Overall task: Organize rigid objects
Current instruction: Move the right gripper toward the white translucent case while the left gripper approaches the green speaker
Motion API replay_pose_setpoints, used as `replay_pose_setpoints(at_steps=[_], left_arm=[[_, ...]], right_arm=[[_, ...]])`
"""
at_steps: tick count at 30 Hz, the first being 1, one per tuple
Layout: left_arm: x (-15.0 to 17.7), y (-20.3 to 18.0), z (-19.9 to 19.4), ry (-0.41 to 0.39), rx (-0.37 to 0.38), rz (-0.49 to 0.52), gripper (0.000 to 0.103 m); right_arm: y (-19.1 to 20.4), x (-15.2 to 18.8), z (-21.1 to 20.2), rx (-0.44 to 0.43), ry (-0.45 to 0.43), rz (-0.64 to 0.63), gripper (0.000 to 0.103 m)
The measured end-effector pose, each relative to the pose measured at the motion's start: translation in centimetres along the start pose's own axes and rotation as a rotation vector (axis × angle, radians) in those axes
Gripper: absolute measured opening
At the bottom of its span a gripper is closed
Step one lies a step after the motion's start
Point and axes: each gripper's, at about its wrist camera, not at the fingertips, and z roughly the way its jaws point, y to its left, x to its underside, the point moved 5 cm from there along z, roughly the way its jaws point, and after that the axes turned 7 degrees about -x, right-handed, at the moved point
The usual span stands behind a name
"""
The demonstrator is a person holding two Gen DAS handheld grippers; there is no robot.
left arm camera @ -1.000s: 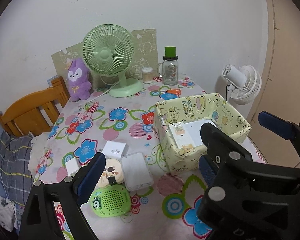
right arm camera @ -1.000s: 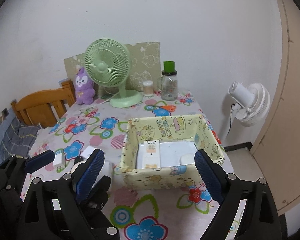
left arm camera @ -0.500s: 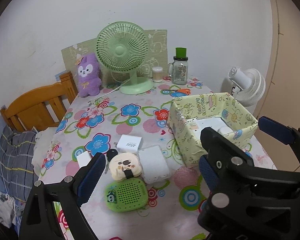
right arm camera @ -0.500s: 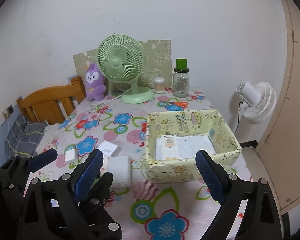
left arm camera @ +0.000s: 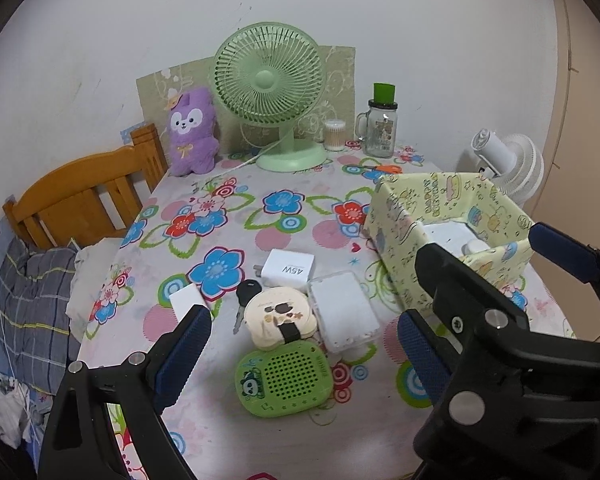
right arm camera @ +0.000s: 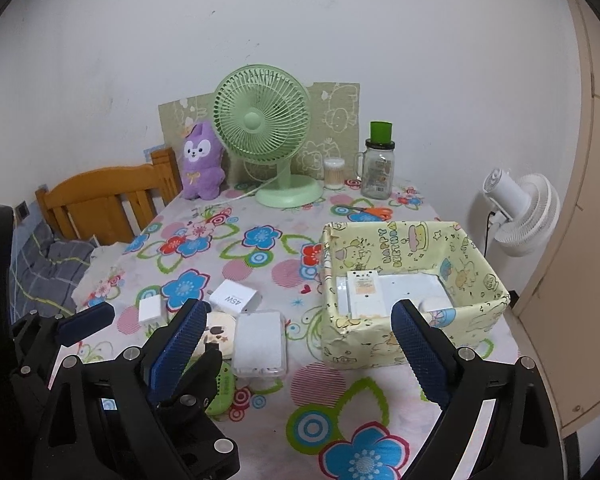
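Note:
A yellow cartoon-print box (right arm camera: 412,344) stands at the table's right and holds flat white items (right arm camera: 404,292). Left of it lie a clear white case (left arm camera: 346,316), a white 45W charger (left arm camera: 288,267), a cream bear-shaped case (left arm camera: 280,316), a green perforated speaker (left arm camera: 286,376), a black key (left arm camera: 246,294) and a small white block (left arm camera: 186,300). My left gripper (left arm camera: 300,360) is open and empty above the speaker. My right gripper (right arm camera: 296,352) is open and empty between the clear case (right arm camera: 260,338) and the box.
At the back stand a green desk fan (left arm camera: 270,80), a purple plush (left arm camera: 192,132), a cotton-swab jar (left arm camera: 334,134) and a glass mug with a green lid (left arm camera: 380,128). Orange scissors (right arm camera: 370,211) lie behind the box. A wooden headboard (left arm camera: 84,200) is left, a white fan (right arm camera: 524,208) right.
Both grippers have drawn back and shifted left; the small objects now lie between my left gripper's fingers, and the box has slid right in both views. Nothing was grasped.

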Motion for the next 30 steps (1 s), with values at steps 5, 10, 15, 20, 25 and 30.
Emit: replay_pose_setpoints(at_steps=[5, 10, 15, 20, 25, 30], left_arm=[[0.8, 1.0, 0.8, 0.012, -0.01, -0.002, 0.096], [1.7, 2.2, 1.9, 0.031, -0.016, -0.014, 0.096], [2.5, 3.2, 3.3, 0.058, -0.016, -0.035, 0.096], [3.2, 4.1, 5.0, 0.091, -0.02, -0.049, 0.096], [3.7, 4.7, 6.5, 0.116, -0.02, -0.058, 0.096], [4.1, 5.0, 8.2, 0.133, -0.04, -0.049, 0.096]], right_arm=[[1.0, 0.8, 0.9, 0.001, 0.015, -0.012, 0.095], [2.0, 1.5, 2.2, -0.013, 0.034, -0.02, 0.095], [2.9, 2.3, 3.9, -0.028, 0.057, -0.027, 0.095], [3.5, 2.9, 5.5, -0.024, 0.083, -0.037, 0.095], [3.7, 3.4, 7.0, -0.02, 0.109, -0.037, 0.095], [3.7, 4.1, 9.1, -0.019, 0.142, -0.032, 0.095]])
